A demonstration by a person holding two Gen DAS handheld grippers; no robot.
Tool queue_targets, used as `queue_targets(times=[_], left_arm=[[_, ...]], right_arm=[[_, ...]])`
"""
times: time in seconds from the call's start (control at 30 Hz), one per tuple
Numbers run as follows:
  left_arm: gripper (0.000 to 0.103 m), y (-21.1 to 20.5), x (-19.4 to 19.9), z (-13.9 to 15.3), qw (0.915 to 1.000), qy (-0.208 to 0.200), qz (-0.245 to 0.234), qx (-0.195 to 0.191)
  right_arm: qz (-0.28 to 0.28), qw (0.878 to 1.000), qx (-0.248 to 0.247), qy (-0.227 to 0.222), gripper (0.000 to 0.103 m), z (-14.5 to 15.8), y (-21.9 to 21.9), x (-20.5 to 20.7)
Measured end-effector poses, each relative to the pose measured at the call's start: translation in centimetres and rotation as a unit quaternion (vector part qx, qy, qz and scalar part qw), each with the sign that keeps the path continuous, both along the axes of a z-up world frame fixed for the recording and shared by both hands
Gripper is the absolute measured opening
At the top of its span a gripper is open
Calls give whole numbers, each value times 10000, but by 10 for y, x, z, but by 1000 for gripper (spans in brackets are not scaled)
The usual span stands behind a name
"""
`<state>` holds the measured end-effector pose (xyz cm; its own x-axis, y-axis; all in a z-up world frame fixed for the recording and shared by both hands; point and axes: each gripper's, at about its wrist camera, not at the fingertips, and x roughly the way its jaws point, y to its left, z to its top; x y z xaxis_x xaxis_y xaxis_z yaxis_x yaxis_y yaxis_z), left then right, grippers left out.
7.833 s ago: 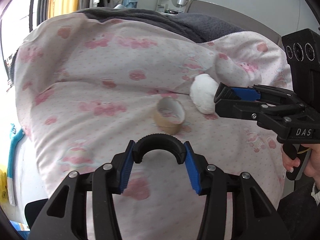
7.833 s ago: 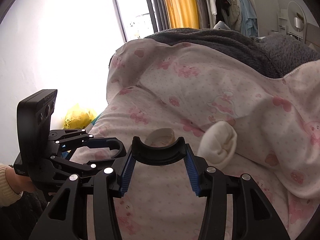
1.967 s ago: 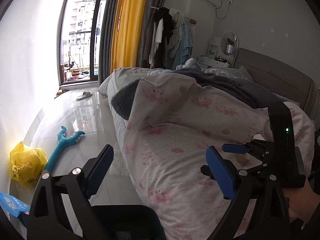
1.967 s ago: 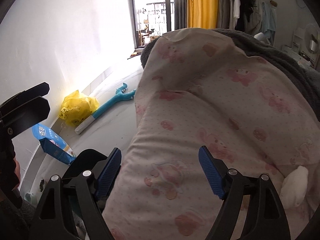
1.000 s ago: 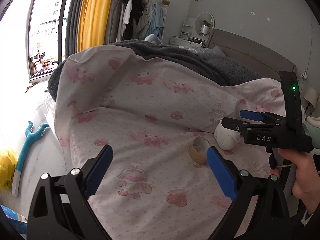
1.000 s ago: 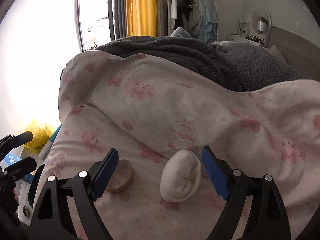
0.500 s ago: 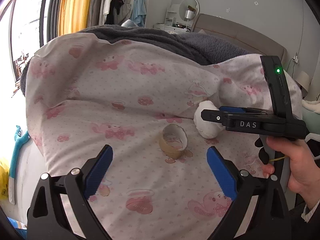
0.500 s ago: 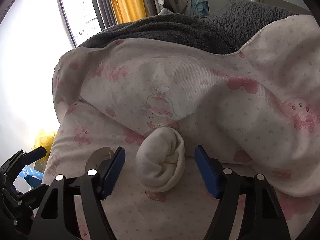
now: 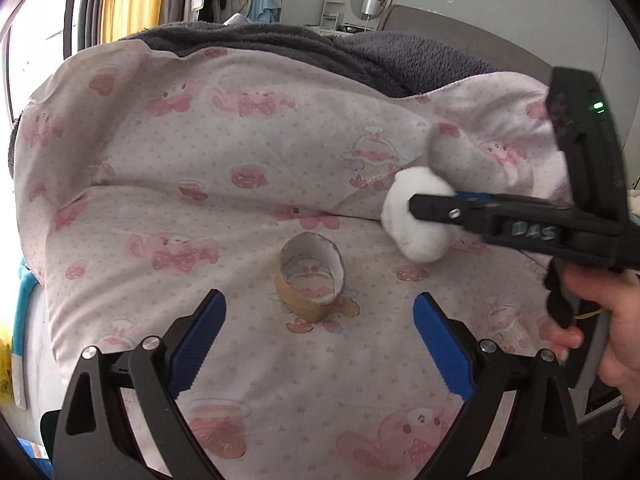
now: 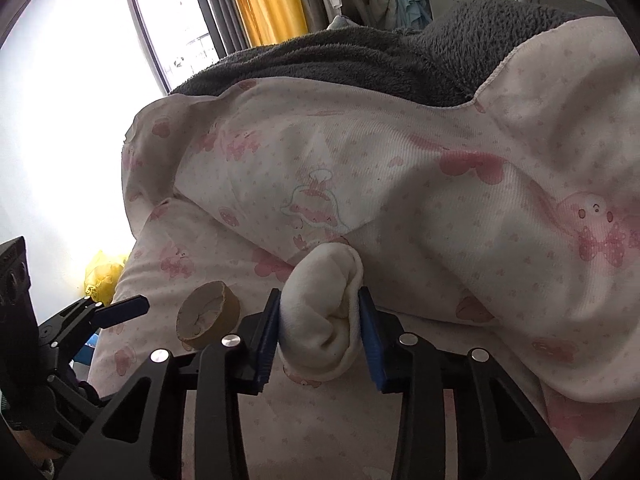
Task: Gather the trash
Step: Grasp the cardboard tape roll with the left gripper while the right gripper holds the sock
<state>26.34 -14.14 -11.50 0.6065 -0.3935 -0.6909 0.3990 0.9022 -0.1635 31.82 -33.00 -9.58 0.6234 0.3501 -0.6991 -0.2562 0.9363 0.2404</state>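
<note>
Right wrist view: the right gripper (image 10: pixel 319 334) is closing its jaws on a white rolled sock (image 10: pixel 322 312), and both blue pads already press into its sides, denting the roll. The sock lies on the pink printed quilt (image 10: pixel 400 184), at the foot of a raised fold and well in from the bed's edge. It looks light, soft and squashy, so a grip across the thick middle of the roll, as here, should hold; pinching a loose outer layer alone might let it unroll.

In the left wrist view the left gripper (image 9: pixel 318 342) hangs with its jaws wide apart and nothing between them, aimed at an empty cardboard tape core (image 9: pixel 310 278) lying on the quilt just beside the sock. The core seems light and thin-walled, stiff enough to grasp but easy to crush; taking it across its outer wall, gently, looks best.
</note>
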Motion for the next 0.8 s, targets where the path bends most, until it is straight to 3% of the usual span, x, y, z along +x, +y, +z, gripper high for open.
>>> queue_targets(times=[0.17, 0.73, 0.8], left_arm=[[93, -4, 7, -3, 9999, 59, 56, 66], [46, -9, 30, -15, 9992, 383, 48, 79], [45, -9, 30, -15, 9992, 388, 70, 56]], right_arm=[[111, 9998, 78, -123, 38, 10, -6, -7], [302, 9994, -27, -148, 38, 11, -13, -18], [306, 9994, -34, -150, 38, 12, -13, -19]])
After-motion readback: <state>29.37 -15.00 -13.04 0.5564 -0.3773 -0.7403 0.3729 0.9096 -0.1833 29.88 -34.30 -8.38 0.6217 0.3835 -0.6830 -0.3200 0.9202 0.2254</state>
